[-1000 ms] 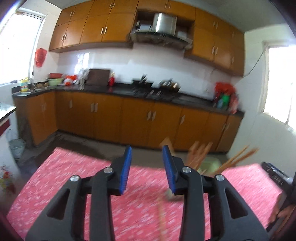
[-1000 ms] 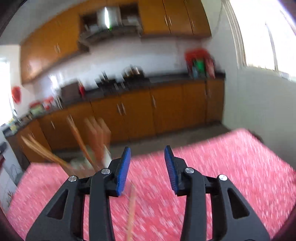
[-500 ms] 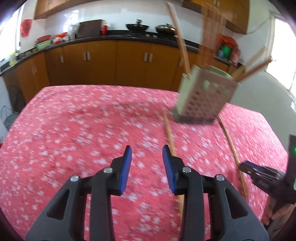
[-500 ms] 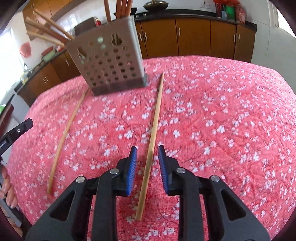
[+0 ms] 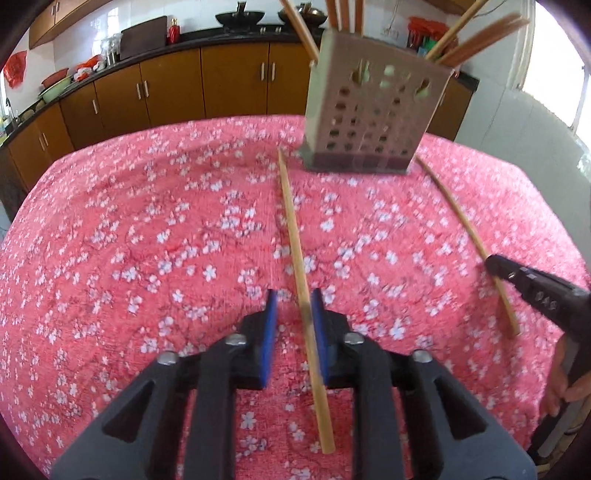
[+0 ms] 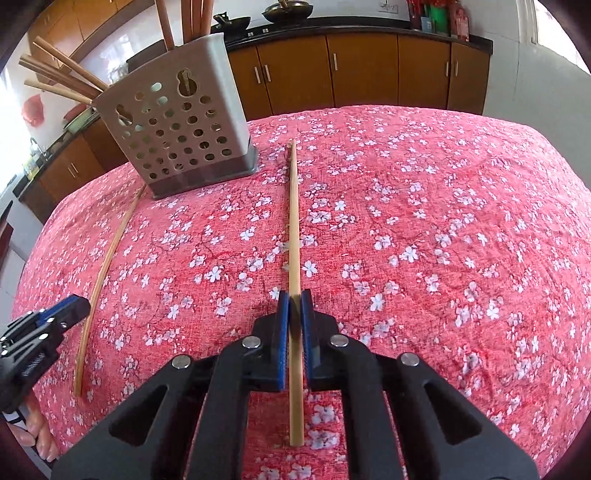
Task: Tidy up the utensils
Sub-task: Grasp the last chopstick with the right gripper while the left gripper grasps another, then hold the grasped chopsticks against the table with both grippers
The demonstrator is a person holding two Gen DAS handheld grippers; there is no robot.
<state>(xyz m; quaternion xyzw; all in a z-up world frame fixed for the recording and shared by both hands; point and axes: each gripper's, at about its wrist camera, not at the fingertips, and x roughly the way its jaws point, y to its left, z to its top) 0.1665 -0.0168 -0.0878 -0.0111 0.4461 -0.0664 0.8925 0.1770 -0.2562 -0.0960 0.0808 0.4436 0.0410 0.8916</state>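
Two bamboo chopsticks lie on the red floral tablecloth in front of a grey perforated utensil holder that has several chopsticks standing in it. My left gripper straddles the left chopstick. Its jaws are closing: the stick rests against the right pad, with a gap to the left pad. My right gripper is shut on the right chopstick near its near end. Each gripper also shows at the edge of the other view: the right gripper on its chopstick, the left gripper beside its chopstick.
The holder stands near the far edge of the table. Behind it run brown kitchen cabinets under a dark counter with a wok. A person's hand shows at the frame edges.
Both grippers dropped from facing the kitchen to pointing down at the table. The right jaws closed onto one chopstick. The left jaws narrowed around the other.
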